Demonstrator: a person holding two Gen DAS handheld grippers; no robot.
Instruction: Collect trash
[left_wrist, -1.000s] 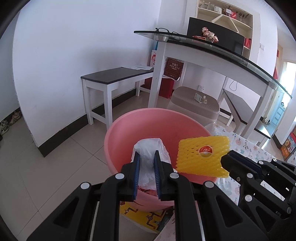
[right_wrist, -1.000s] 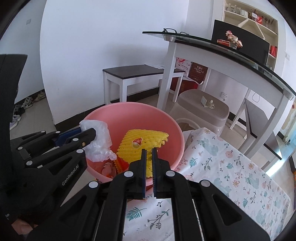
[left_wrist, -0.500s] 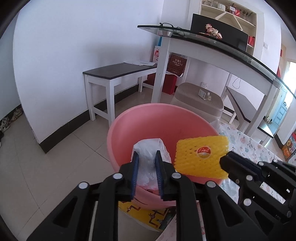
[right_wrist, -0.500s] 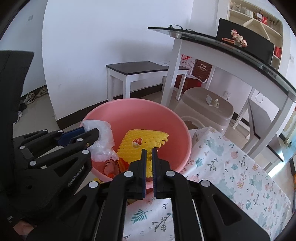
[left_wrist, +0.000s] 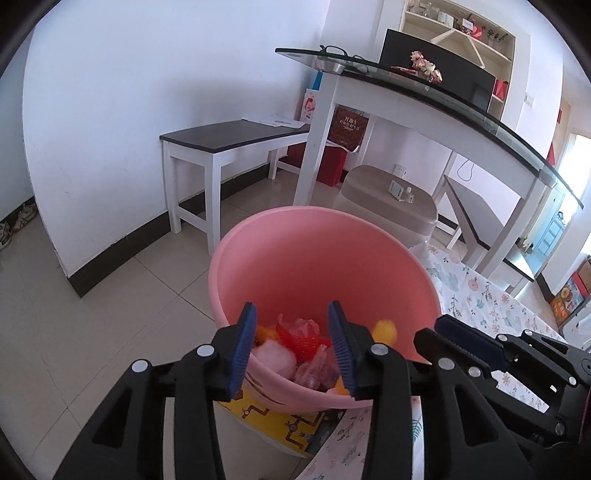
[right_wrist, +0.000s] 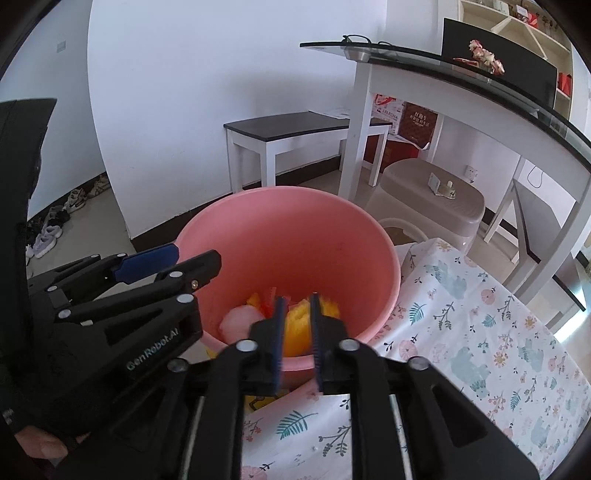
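A pink basin (left_wrist: 325, 251) stands just ahead of both grippers and holds trash. Among it are a crumpled white plastic bag (left_wrist: 275, 354), red netting (left_wrist: 299, 338) and a blurred yellow foam net (left_wrist: 386, 330). My left gripper (left_wrist: 291, 306) hangs over the basin's near rim; its jaws are opening wide and nothing is between them. My right gripper (right_wrist: 296, 301) is over the near rim too, its jaws opening by a narrow gap. The yellow foam net (right_wrist: 295, 332) lies loose below them inside the basin (right_wrist: 295, 229). The left gripper (right_wrist: 195, 258) shows at the left of the right wrist view.
A table with a floral cloth (right_wrist: 461, 332) adjoins the basin on the right. A yellow patterned sheet (left_wrist: 273, 424) lies under the basin. Behind it are a dark-topped white bench (left_wrist: 229, 140), a beige stool (left_wrist: 391, 199) and a glass-topped table (left_wrist: 424, 88). Shoes (right_wrist: 55, 221) line the left wall.
The left gripper opened wide and the white bag dropped into the basin. The right gripper parted its jaws and the yellow foam net fell in.
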